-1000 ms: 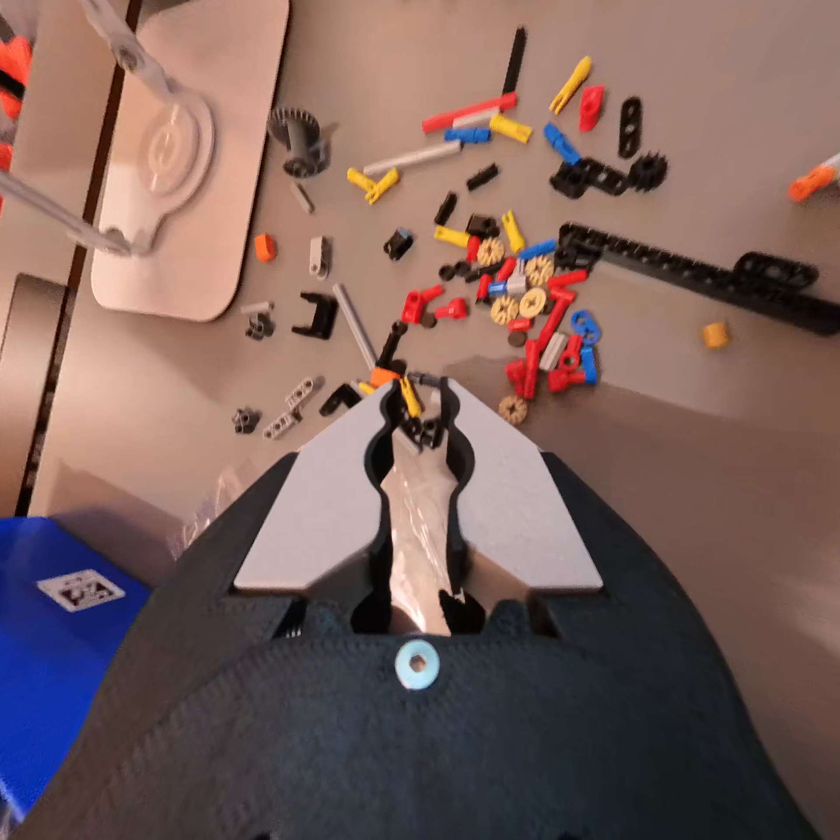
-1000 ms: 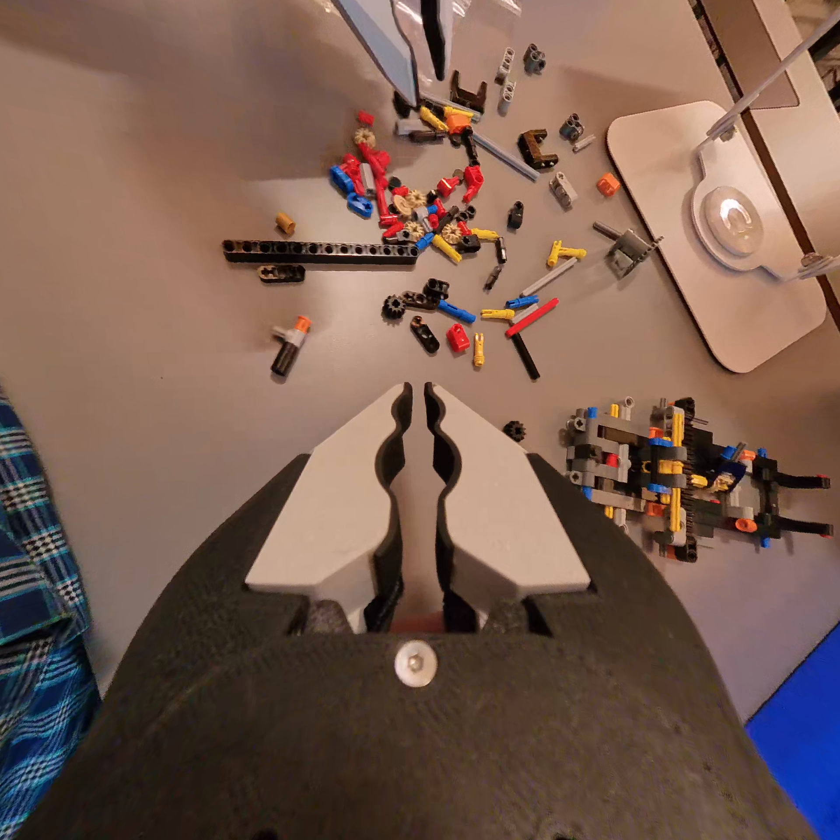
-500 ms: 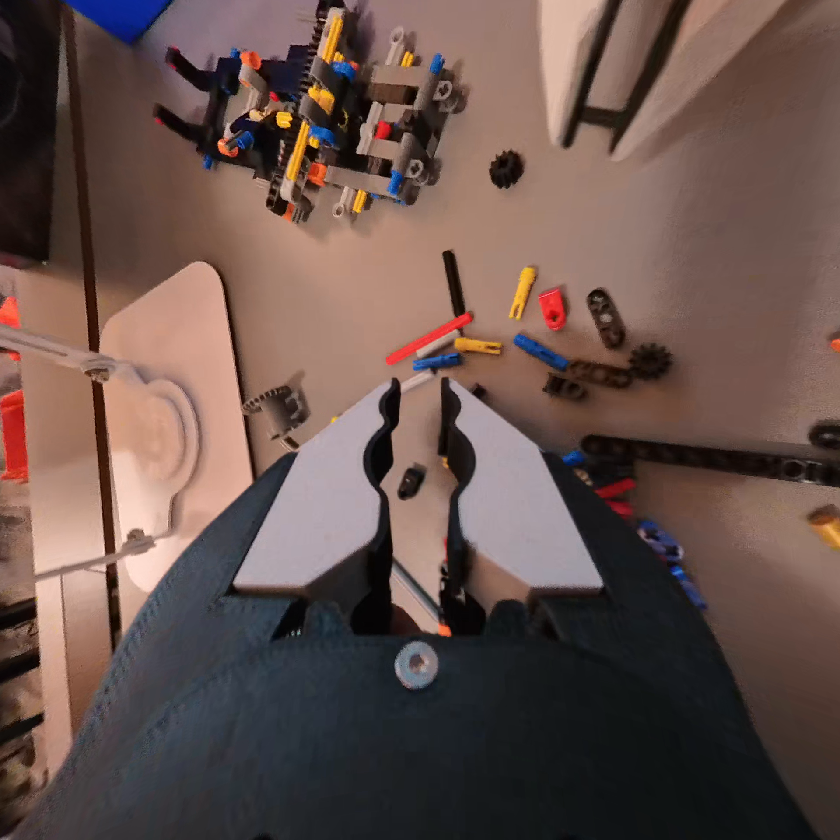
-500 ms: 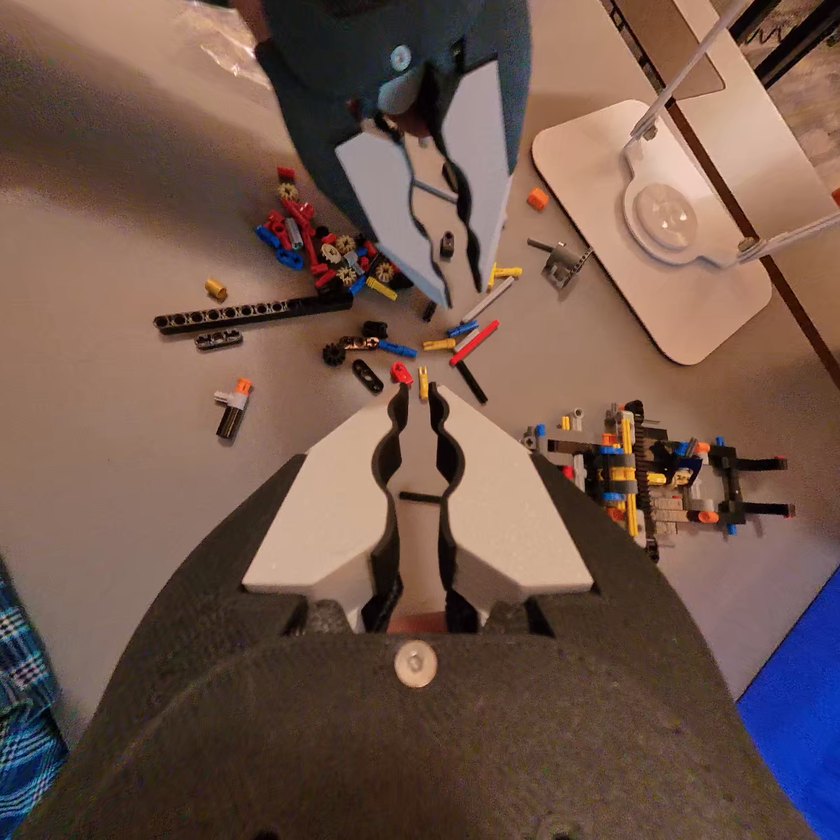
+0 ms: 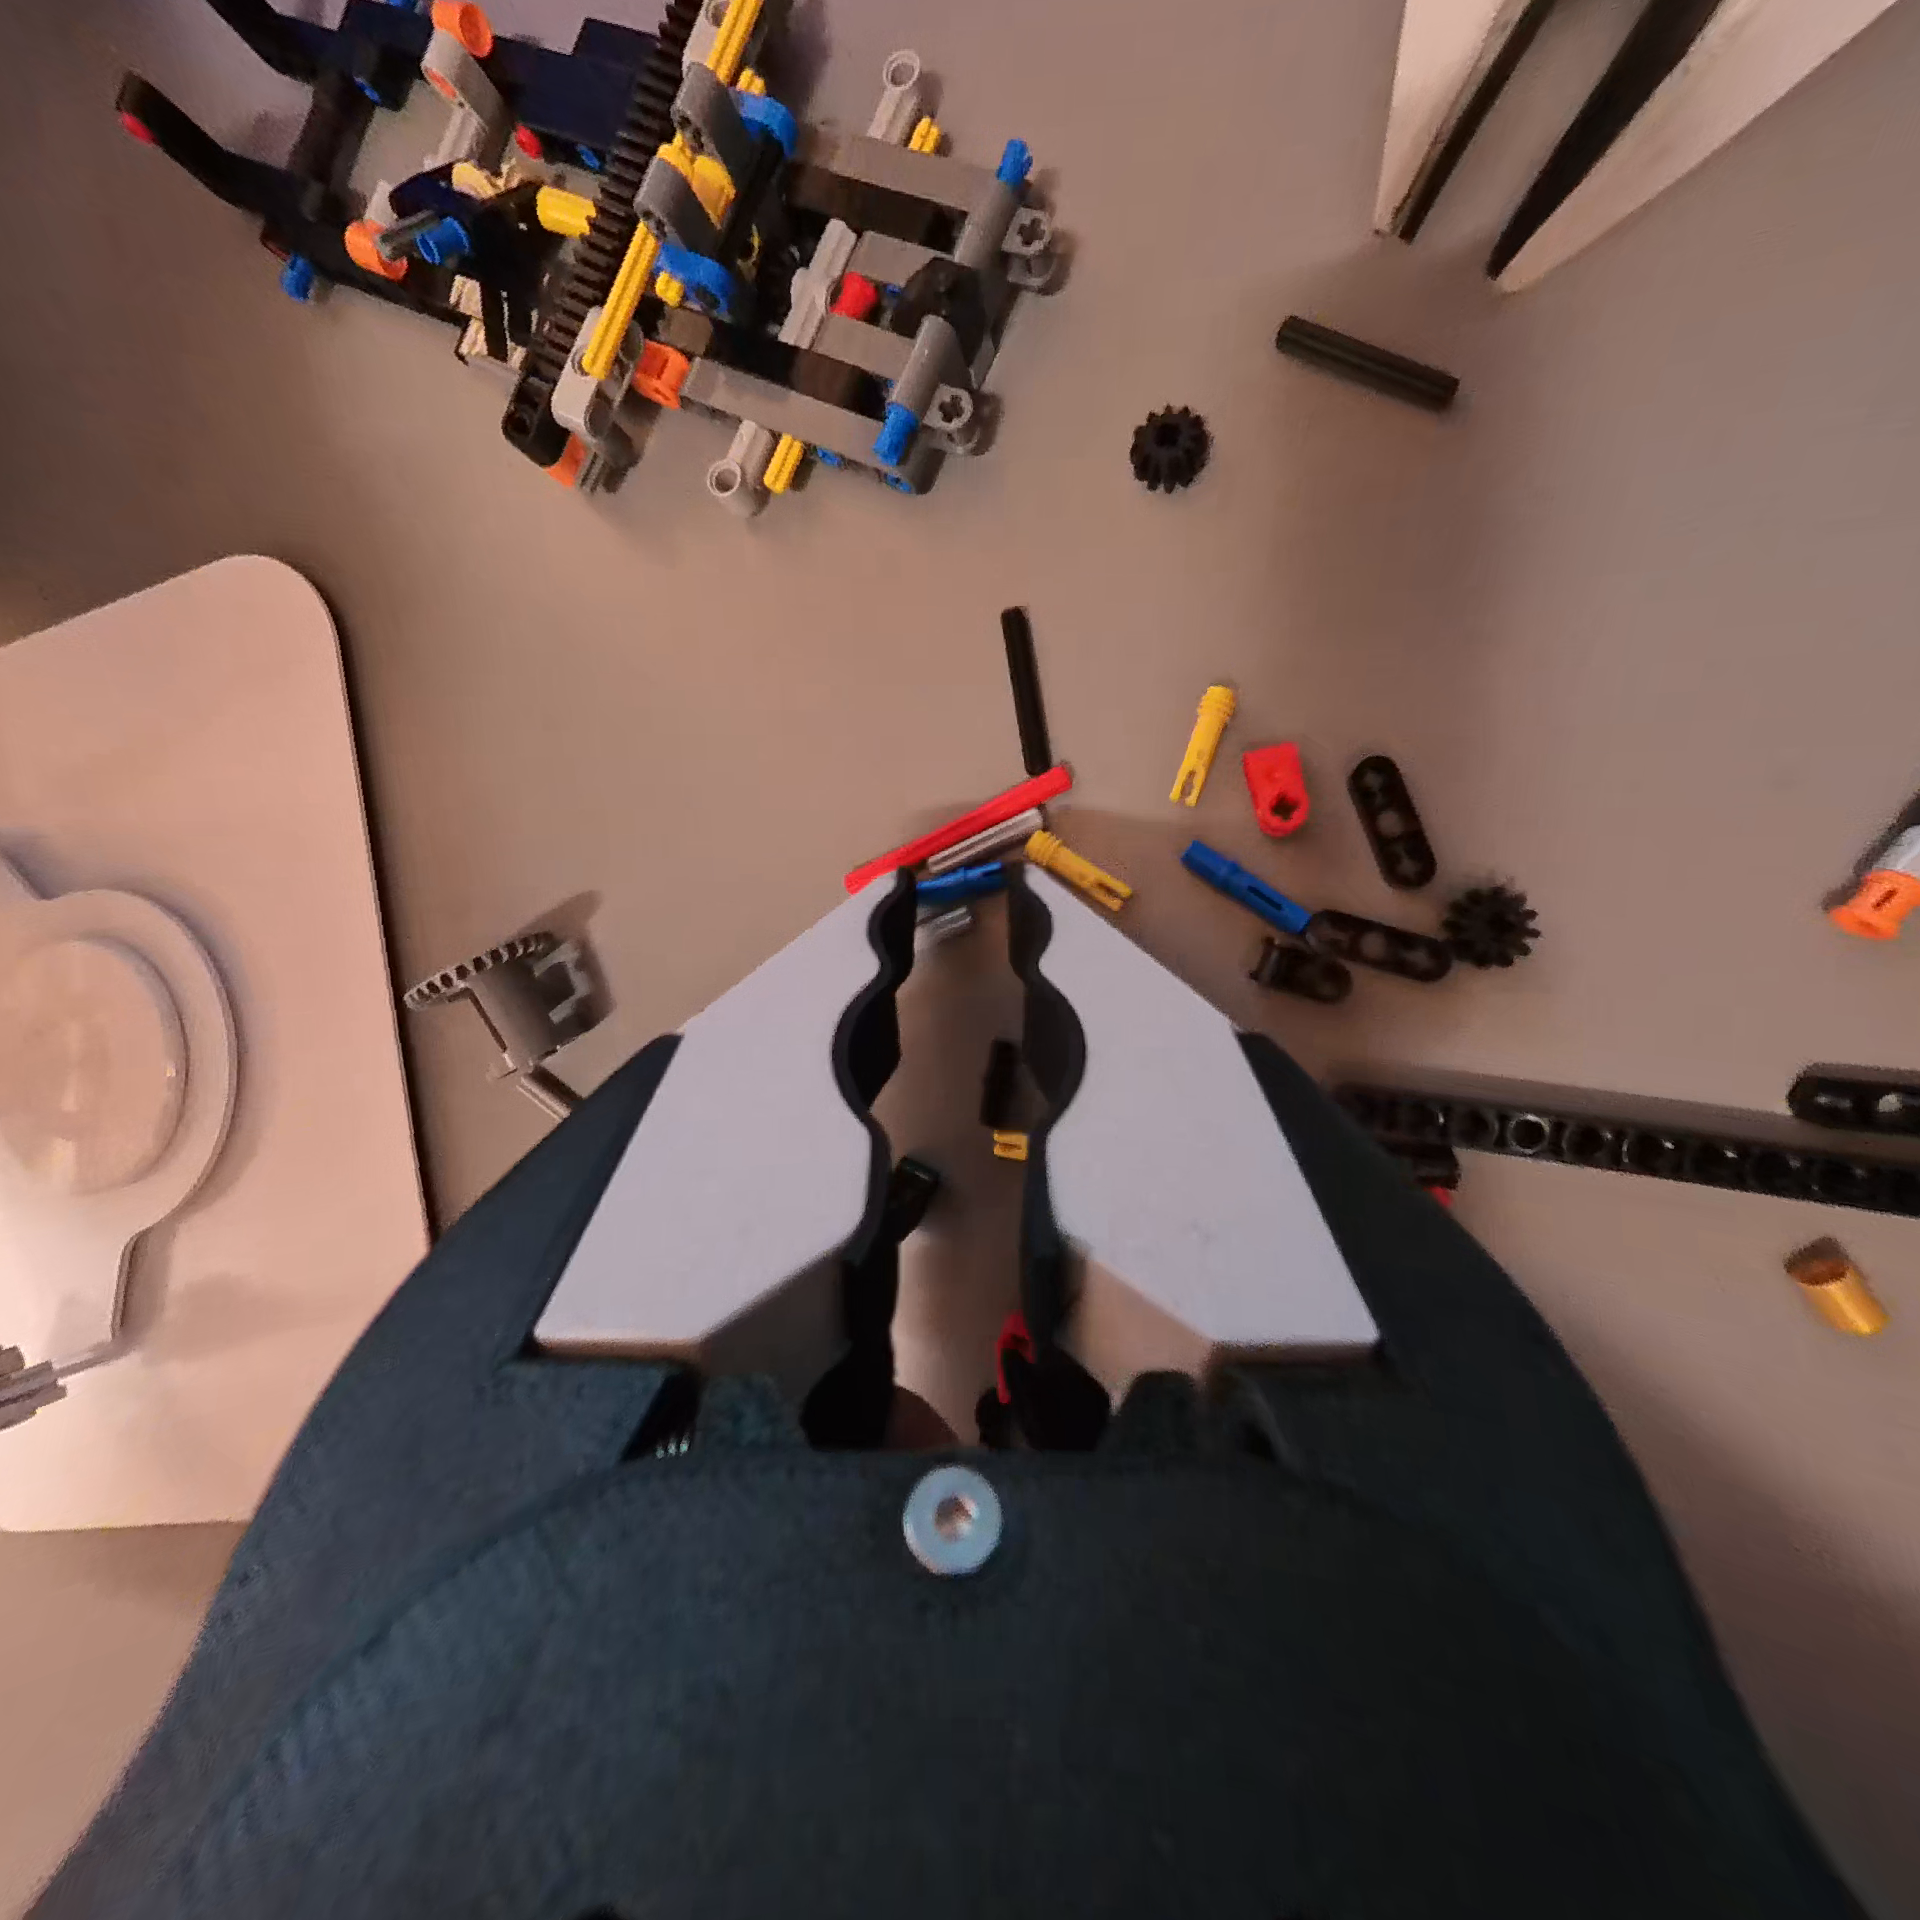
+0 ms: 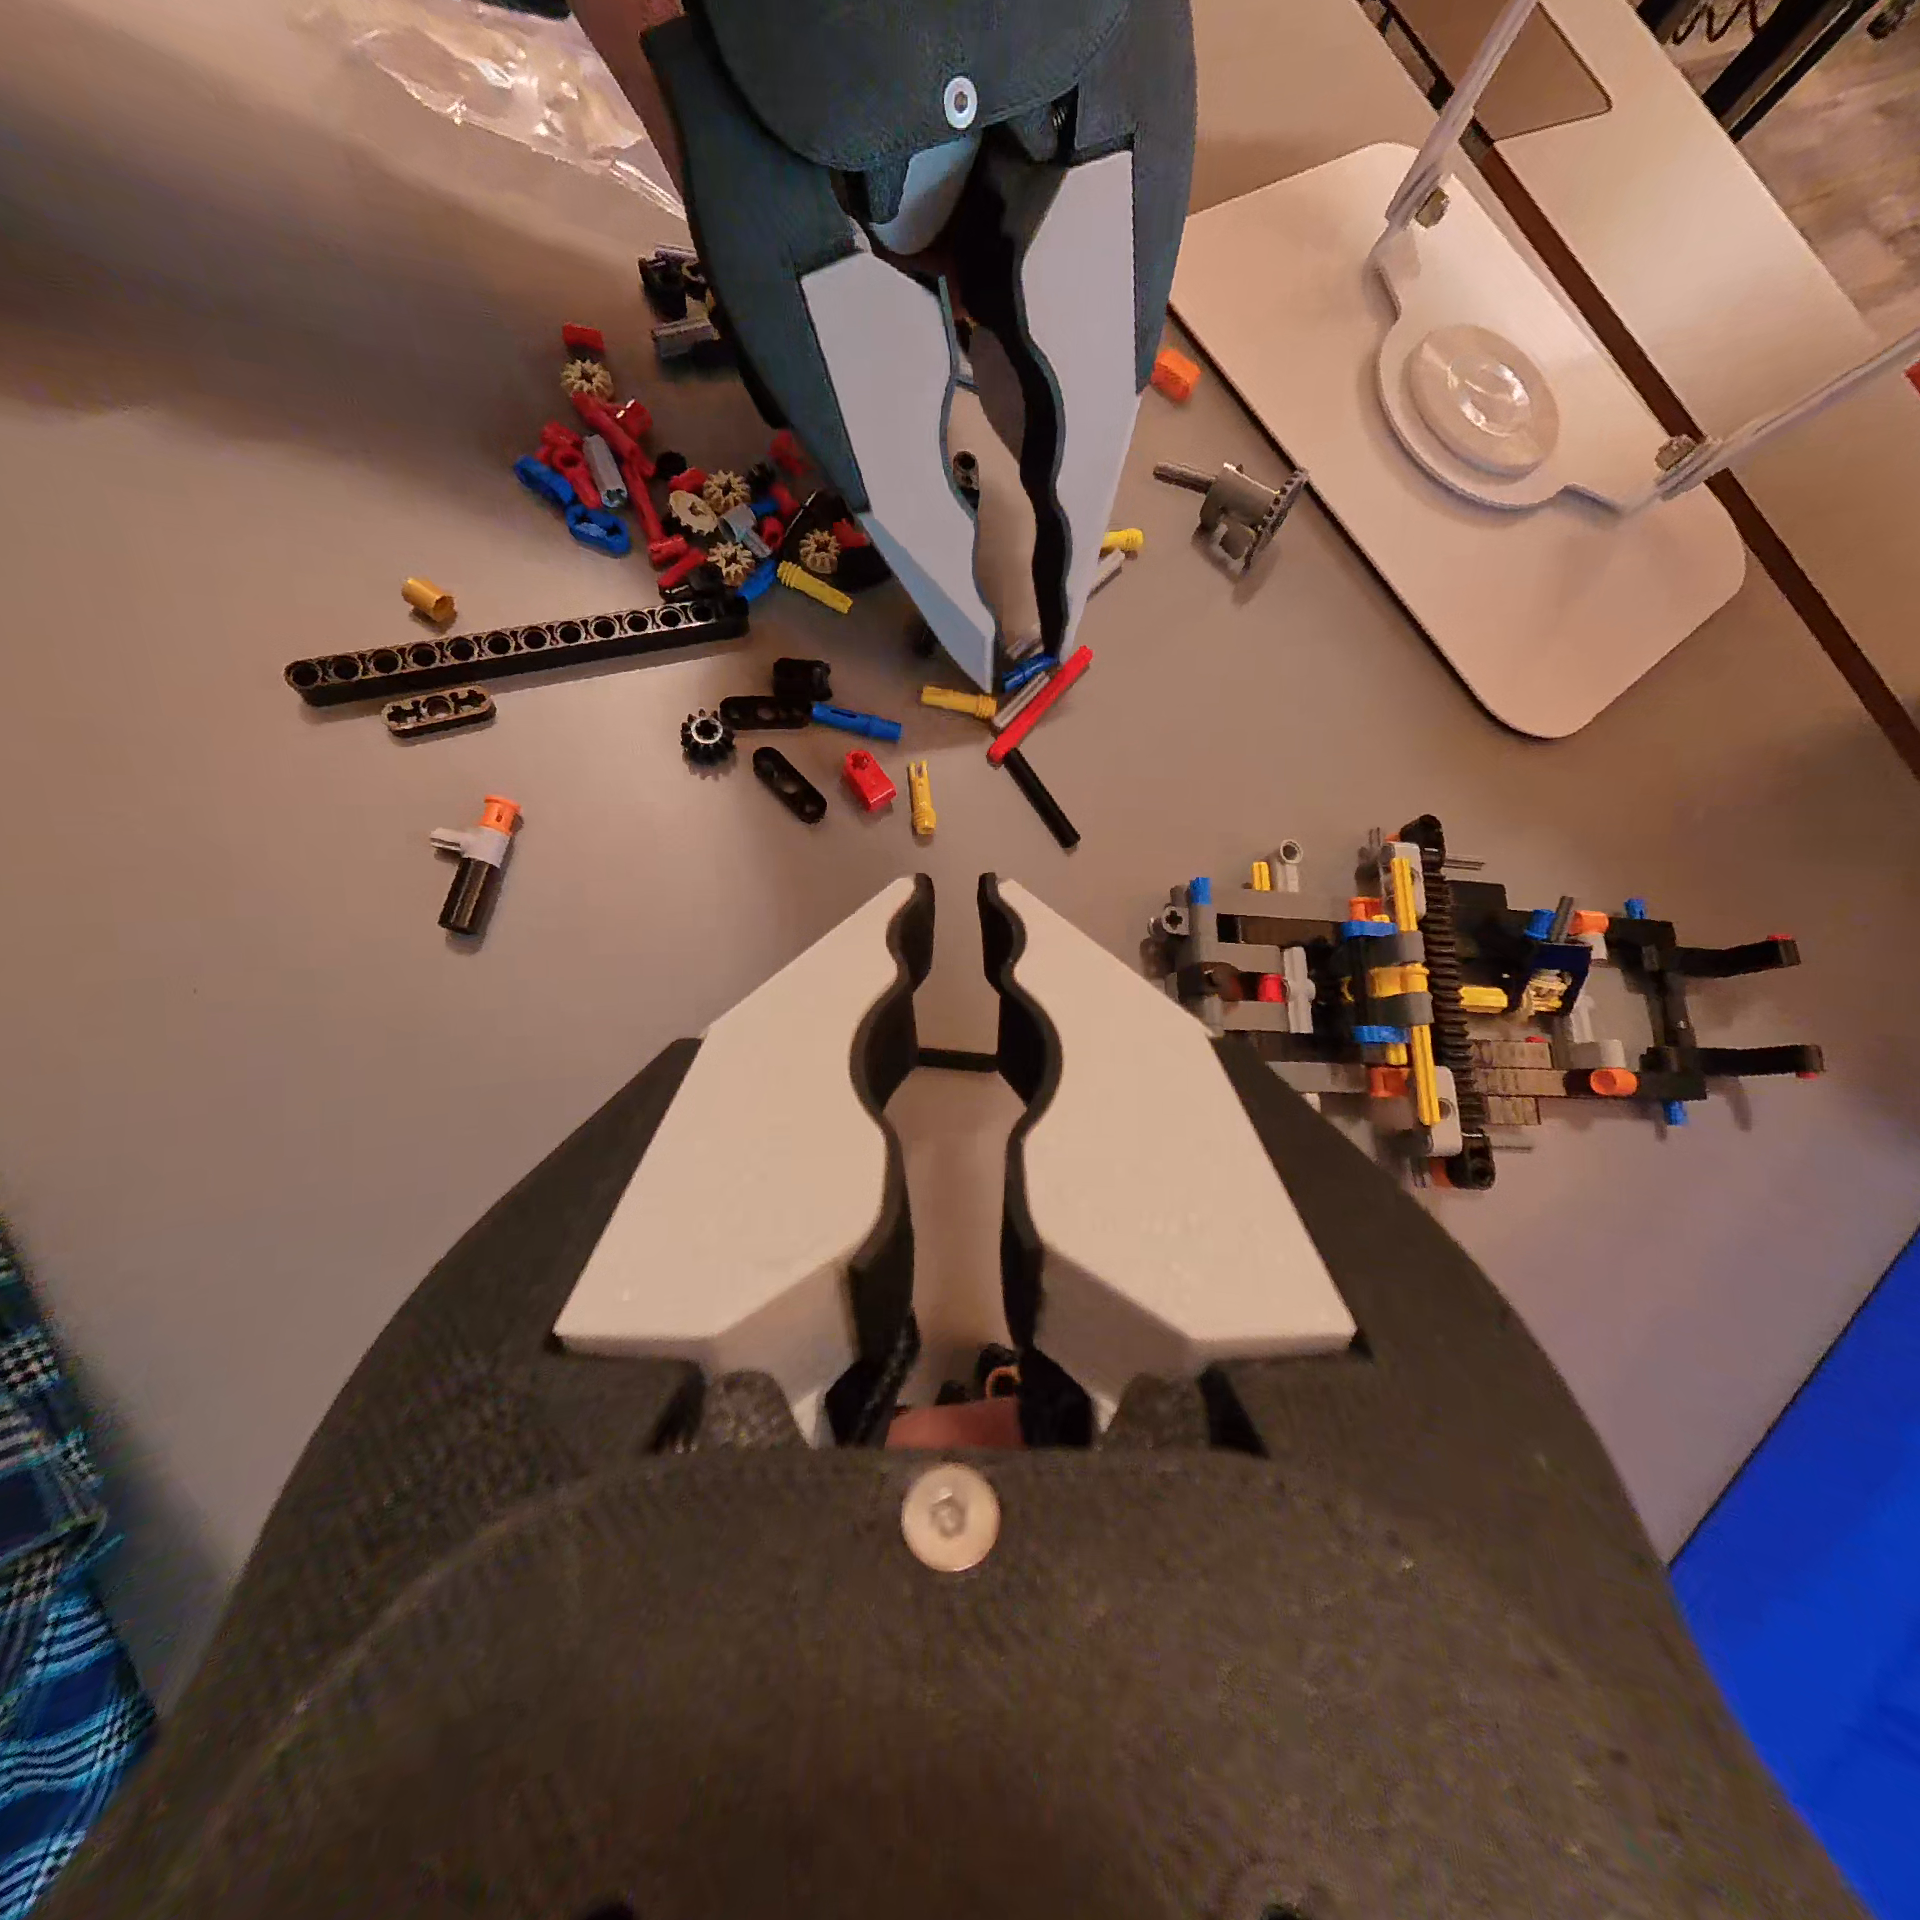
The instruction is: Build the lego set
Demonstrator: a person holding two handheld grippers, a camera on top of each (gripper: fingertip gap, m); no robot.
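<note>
The partly built lego model (image 5: 675, 260) lies on the grey table; it also shows in the right wrist view (image 6: 1455, 997). My left gripper (image 5: 958, 883) is open and low over the loose pieces, its tips on either side of a blue pin (image 5: 966, 881) beside a red axle (image 5: 956, 831). The right wrist view shows the left gripper (image 6: 1023, 660) tip-down on that pin (image 6: 1023, 675). My right gripper (image 6: 956, 883) is narrowly open and empty, left of the model. A black axle (image 6: 956, 1060) lies on the table under its gap. In the left wrist view its fingers (image 5: 1704, 114) hang above that axle (image 5: 1366, 364).
A white stand base (image 6: 1455, 416) sits beyond the model. A long black beam (image 6: 520, 655), a pile of small pieces (image 6: 675, 488), a grey gear part (image 6: 1236, 499) and a black gear (image 5: 1169, 447) lie around. A blue surface (image 6: 1818, 1507) is at the right edge. My right fingertips sit around 10 centimeters from my left ones. The black axle (image 6: 956, 1060) is about 6 centimeters from my right fingertips. It turns up in the left wrist view (image 5: 1331, 356) as well.
My left gripper let go of the clear plastic bag, swung across the pile towards the model and came down around the blue pin. My right gripper moved slightly; its gap is unchanged.
</note>
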